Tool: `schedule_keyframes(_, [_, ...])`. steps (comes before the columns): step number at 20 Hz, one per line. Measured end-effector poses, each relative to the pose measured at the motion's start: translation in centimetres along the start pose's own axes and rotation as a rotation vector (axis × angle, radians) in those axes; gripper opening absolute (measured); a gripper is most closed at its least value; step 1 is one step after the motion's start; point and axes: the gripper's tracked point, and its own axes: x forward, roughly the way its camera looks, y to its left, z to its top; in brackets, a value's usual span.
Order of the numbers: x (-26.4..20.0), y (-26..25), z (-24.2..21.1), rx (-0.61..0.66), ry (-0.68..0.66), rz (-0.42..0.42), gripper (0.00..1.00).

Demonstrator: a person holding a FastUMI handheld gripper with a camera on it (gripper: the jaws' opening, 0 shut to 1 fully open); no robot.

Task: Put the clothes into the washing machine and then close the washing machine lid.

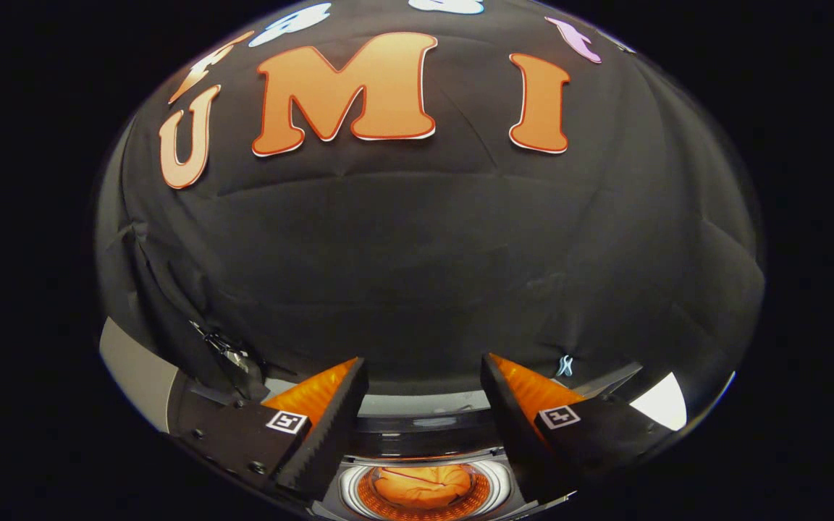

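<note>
While the gripper (423, 387) hangs above the washing machine (424, 423), the scene reads as follows.

Gripper: its two fingers (330, 427) stand well apart, with a wide gap between the tips, and nothing is held between them.

Finger markers: each finger carries a small square black-and-white tag (286, 421) on its upper face.

Clothes: an orange garment (423, 483) lies bunched inside the round drum (493, 486) of the machine, below the gap between the fingers and apart from both of them.

Drum: a pale ring borders the opening, and a perforated wall shows around the garment.

Washing machine: its dark top and a pale strip run across just beyond the fingertips; whether the raised lid is among these parts cannot be told.

Backdrop: black cloth (424, 246), creased in places, hangs behind the machine.

Side details: a grey panel (135, 369) shows beside the left finger, and a bright white patch (662, 401) beside the right one.
</note>
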Motion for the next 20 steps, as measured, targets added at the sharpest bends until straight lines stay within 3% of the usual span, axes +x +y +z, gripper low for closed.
schedule_keyframes(10, [-4.3, -0.3, -2.6, -0.007, -0.021, 0.018, 1.00])
schedule_keyframes(20, [-9.6, -0.8, -8.8, 0.000, -0.013, 0.008, 1.00])
